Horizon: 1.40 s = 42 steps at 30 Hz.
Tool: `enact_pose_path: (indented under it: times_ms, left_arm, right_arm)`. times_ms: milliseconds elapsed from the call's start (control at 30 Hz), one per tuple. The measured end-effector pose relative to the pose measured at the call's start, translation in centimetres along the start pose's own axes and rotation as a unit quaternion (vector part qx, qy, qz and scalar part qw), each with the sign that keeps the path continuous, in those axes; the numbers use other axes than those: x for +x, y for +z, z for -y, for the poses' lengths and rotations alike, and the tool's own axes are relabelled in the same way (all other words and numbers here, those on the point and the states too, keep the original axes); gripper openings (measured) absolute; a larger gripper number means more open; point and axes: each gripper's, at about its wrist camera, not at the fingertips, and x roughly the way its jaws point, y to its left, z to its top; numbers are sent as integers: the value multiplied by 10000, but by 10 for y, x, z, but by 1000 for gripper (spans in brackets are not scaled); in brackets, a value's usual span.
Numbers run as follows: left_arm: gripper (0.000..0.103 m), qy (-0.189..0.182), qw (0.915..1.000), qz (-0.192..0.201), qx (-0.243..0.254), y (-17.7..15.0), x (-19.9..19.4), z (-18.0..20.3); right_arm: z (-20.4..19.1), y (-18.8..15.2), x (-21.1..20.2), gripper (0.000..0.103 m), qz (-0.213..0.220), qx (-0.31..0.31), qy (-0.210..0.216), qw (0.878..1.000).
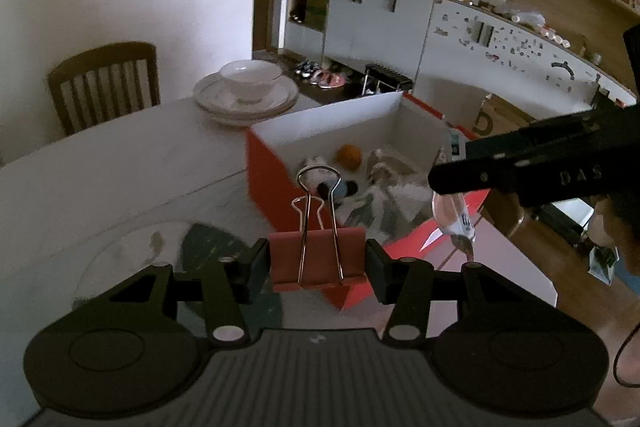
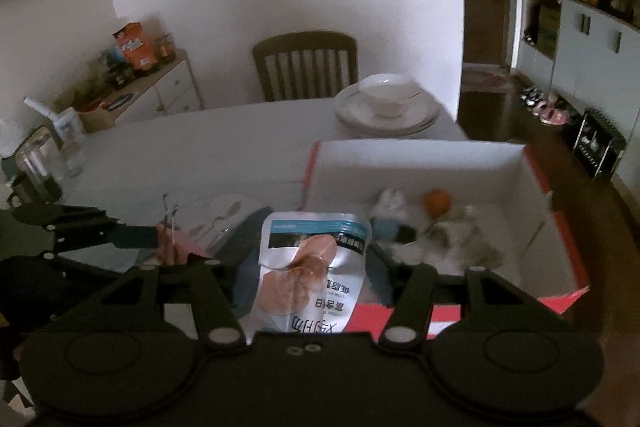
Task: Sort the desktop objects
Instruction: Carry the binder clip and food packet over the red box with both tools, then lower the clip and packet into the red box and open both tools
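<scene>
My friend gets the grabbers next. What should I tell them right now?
Left gripper: shut on a red binder clip, beside the box.
Right gripper: shut on a snack pouch, at the near edge of the box.
The red box with white inside stands on the white table and already holds an orange ball and several small things too blurred to name.
Done: some things boxed, two more picked up.
Left: probably drop the clip and the pouch in. A bowl on stacked plates stands behind the box.

right claw [image 1: 452, 183]: raised letters "DAS" | food pouch [image 2: 312, 267]: upside-down print, small "LOW FA…" partly legible
</scene>
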Motion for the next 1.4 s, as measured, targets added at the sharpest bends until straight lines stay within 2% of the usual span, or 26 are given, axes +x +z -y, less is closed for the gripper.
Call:
enact_pose_path:
  times_ms: [367, 633, 767, 1033, 1400]
  left_arm:
    - [50, -13, 9993, 70, 366, 44, 41, 41]
    - [50, 23, 9982, -183, 571, 69, 89, 55]
    - [50, 48, 9974, -408, 596, 75, 116, 59]
    - [50, 39, 9944, -999, 333, 82, 168, 50]
    - [50, -209, 9851, -1688, 258, 84, 210, 47]
  right_arm:
    - [64, 23, -1, 57, 209, -134, -339, 9991]
    - [105, 35, 22, 57, 105, -167, -599, 9980]
    - [119, 38, 38, 57, -4, -193, -638, 9978]
    - [130, 31, 73, 57, -509, -510, -632, 9954]
    - [133, 24, 114, 58, -939, -450, -513, 9932]
